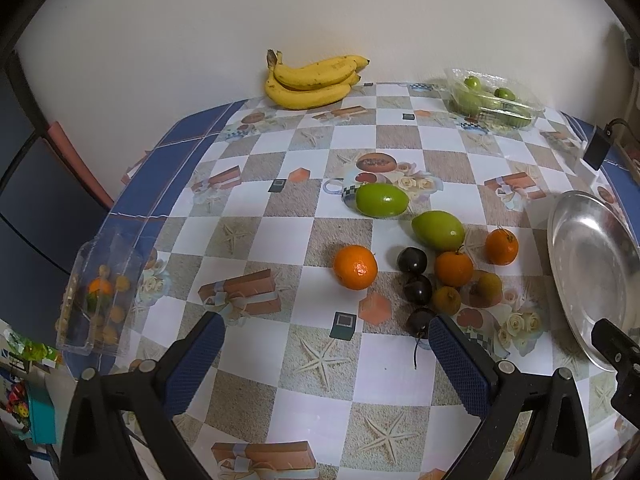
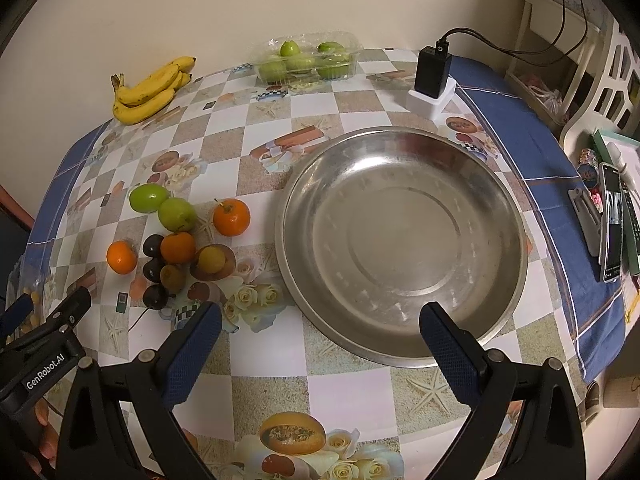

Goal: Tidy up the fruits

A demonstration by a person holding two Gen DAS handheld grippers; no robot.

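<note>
Both empty: left gripper [image 1: 326,340] and right gripper [image 2: 320,328] spread wide. Loose fruit cluster [image 2: 176,248] at 9 o'clock of steel bowl [image 2: 400,236], just beside it. Take outermost tangerine [image 1: 355,267] first; approach top-down, close gently, avoid nudging cherries [image 1: 417,289].

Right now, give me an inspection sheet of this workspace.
Surface: table, patterned cloth.
Job's things: metal bowl, nothing in it; loose fruit beside it: oranges, green fruits, dark fruits, brown fruits; bananas at the wall.
Clutter: fruit punnet; second punnet at the edge; adapter.
Grippers: left gripper and right gripper open, holding nothing.
Cables: adapter's cable.
Surroundings: wall, phone.
</note>
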